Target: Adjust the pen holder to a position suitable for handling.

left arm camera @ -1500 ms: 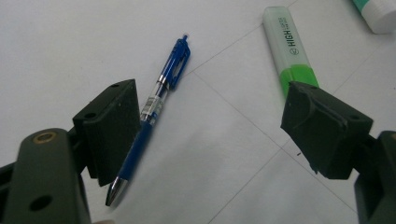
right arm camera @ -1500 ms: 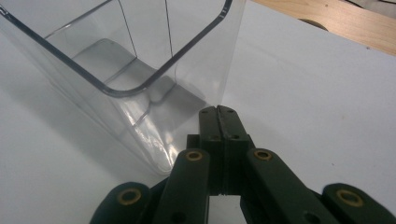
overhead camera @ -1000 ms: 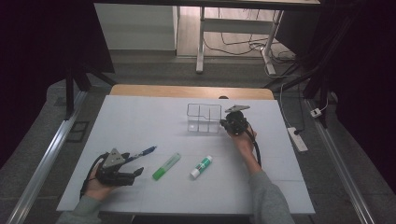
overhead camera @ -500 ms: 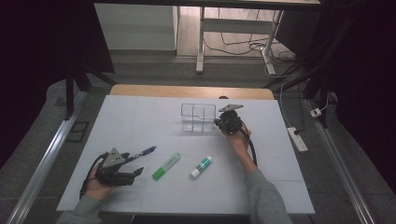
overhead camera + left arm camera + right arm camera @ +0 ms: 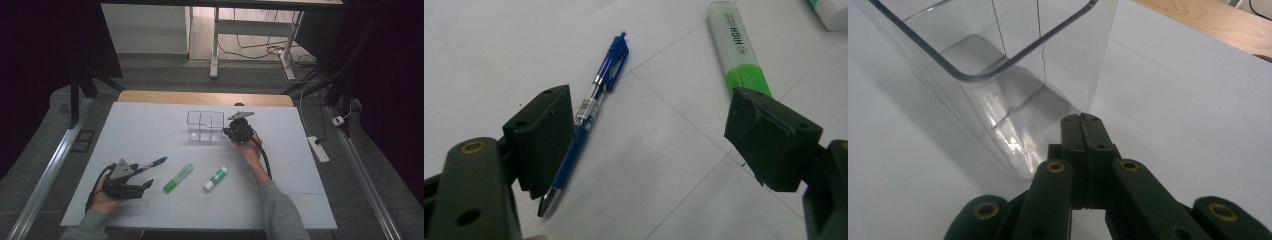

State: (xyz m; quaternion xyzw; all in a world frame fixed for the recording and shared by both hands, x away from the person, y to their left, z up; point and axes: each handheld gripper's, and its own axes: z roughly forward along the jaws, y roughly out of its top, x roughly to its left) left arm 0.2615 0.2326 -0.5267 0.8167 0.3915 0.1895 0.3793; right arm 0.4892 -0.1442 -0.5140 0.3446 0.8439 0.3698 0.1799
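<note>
Blue pen [image 5: 594, 107] — beside left hand-held gripper [image 5: 654, 135]

High view: room dim, corners at 9 and 3 o'clock near black; white surface [image 5: 150, 125] evenly lit, no hard shadows. Brighter floor patch at 12 o'clock. Overall soft, slightly grainy.

Left gripper view: flat, cool light; blue pen [image 5: 589, 107] fairly sharp, black fingers [image 5: 544, 140] close to lens and soft. Faint shadow under the pen.

Right gripper view: clear container [image 5: 998, 75] throws pale glare streaks and a grey shadow toward 9 o'clock; nearest linkage at 6 o'clock blurred.
</note>
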